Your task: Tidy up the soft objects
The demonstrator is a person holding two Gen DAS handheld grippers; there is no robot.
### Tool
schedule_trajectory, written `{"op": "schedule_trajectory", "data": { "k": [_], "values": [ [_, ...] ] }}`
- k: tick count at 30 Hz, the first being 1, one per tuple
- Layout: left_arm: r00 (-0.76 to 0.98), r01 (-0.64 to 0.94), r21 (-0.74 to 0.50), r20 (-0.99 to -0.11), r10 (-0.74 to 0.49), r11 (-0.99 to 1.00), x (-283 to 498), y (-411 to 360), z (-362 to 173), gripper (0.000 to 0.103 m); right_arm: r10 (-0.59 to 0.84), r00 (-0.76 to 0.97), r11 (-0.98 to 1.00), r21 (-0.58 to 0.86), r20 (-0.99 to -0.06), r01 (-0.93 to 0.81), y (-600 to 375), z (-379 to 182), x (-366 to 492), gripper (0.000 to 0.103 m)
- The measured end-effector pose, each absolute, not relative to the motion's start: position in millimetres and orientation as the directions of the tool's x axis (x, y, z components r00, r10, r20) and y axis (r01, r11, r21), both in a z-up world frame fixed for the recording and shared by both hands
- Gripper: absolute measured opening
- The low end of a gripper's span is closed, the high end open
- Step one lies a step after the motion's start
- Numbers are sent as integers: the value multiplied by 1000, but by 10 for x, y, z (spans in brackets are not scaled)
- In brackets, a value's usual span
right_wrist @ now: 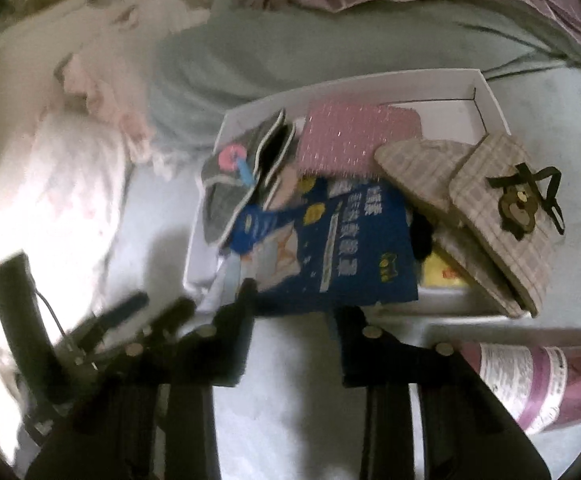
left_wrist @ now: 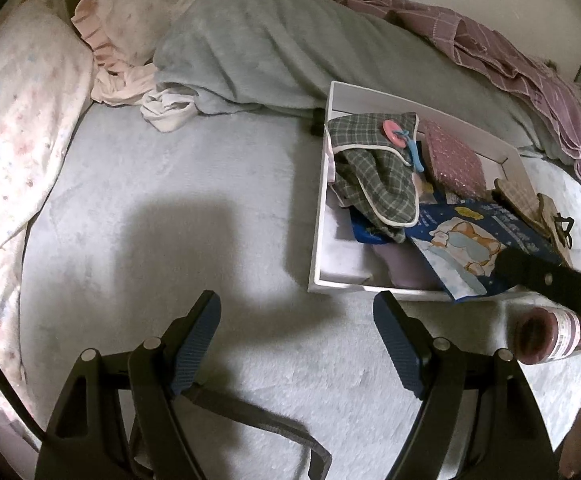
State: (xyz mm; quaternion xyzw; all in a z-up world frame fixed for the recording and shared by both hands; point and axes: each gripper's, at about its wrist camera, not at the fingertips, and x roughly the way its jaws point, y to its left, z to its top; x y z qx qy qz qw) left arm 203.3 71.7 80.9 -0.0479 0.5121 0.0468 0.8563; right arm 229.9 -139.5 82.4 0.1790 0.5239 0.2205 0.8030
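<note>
A: What's in the white box (left_wrist: 317, 236)?

B: It sits on the bed (left_wrist: 170, 216) and is crowded. A green plaid pouch (left_wrist: 374, 172) with a pink ring (left_wrist: 395, 131) lies at its left end, a pink sparkly pouch (right_wrist: 354, 140) toward the back, a blue printed packet (right_wrist: 354, 248) across the front wall, and two beige plaid pouches (right_wrist: 502, 216), one with a bear patch, lean over the right wall.

A: And around it?

B: A grey-blue blanket (left_wrist: 258, 48) is bunched behind the box, floral pillows (left_wrist: 18, 120) lie to the left. A purple roll (right_wrist: 530, 384) lies on its side just beside the box's front right corner, long axis running left to right.

A: The fingers?

B: The left gripper (left_wrist: 296, 344) is spread wide over bare bedsheet, nothing between. The right gripper (right_wrist: 296, 312) stands partly apart, empty, at the packet's near edge; touching or not, I cannot tell.
</note>
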Motion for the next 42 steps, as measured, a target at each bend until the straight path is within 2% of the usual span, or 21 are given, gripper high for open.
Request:
{"op": "schedule_trajectory", "data": {
  "k": [7, 14, 15, 17, 23, 25, 27, 31, 36, 42],
  "values": [
    [508, -96, -99, -861, -37, 990, 2068, 672, 791, 79, 571, 412, 799, 595, -710, -81, -1465, 590, 2440, 9],
    [538, -60, -181, -834, -121, 982, 2102, 612, 775, 79, 621, 525, 721, 687, -582, -90, -1417, 470, 2506, 6],
    [549, -53, -189, -826, -130, 981, 2101, 600, 783, 79, 617, 532, 719, 690, -580, -82, -1384, 446, 2529, 6],
    [563, -46, -190, -816, -131, 981, 2096, 579, 793, 80, 551, 531, 777, 627, -644, -46, -1309, 411, 2579, 6],
    [563, -83, -187, -819, -109, 979, 2100, 598, 843, 80, 580, 400, 779, 627, -710, -16, -1328, 575, 2560, 20],
    [558, -106, -210, -822, -117, 972, 2089, 623, 890, 80, 583, 361, 784, 621, -728, -15, -1356, 676, 2511, 41],
    [546, -129, -240, -827, -133, 962, 2070, 640, 943, 80, 589, 361, 783, 621, -723, -34, -1392, 796, 2438, 50],
    [529, -150, -268, -835, -152, 952, 2010, 628, 1057, 80, 552, 378, 820, 565, -743, -86, -1425, 999, 2316, 51],
    [550, -165, -216, -830, -92, 962, 1857, 482, 1266, 80, 525, 515, 831, 539, -678, -138, -1544, 1154, 2252, 50],
    [592, -116, -210, -799, -103, 971, 1739, 335, 1440, 80, 463, 470, 872, 482, -751, -89, -1586, 1020, 2352, 50]
  ]
}}
